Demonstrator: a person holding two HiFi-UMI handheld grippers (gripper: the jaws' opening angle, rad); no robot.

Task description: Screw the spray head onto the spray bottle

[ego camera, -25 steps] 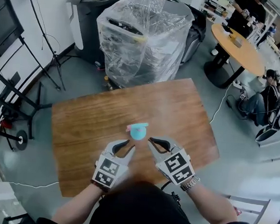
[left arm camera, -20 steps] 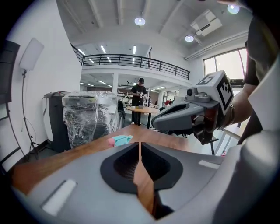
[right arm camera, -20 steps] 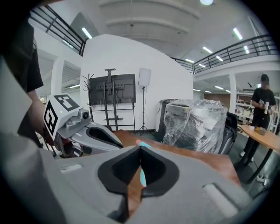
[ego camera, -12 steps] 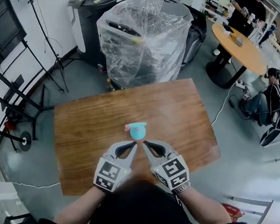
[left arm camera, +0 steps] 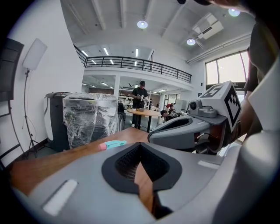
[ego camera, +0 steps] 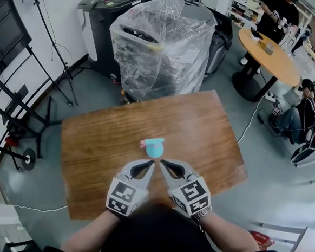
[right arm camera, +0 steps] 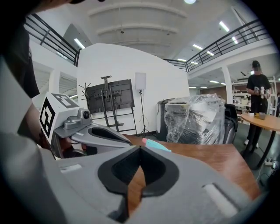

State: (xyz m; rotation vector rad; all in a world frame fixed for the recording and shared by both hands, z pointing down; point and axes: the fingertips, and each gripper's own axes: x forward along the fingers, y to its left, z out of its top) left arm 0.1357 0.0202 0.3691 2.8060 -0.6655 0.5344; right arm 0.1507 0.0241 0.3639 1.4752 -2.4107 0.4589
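A turquoise spray head with a pink nozzle tip stands near the middle of the wooden table; from above, whatever is beneath it is hidden. My left gripper and right gripper sit side by side just in front of it, tips almost touching, both shut with nothing between the jaws. The left gripper view shows the spray head beyond my shut left gripper, with the right gripper alongside. In the right gripper view, the spray head lies past my shut right gripper.
A plastic-wrapped machine stands beyond the table's far edge. Tripod stands are at the left. A round wooden table with people near it is at the upper right. The near table edge runs under my hands.
Both grippers' jaws have closed from slightly open. The two grippers have drawn closer together in front of the spray head, which has not moved.
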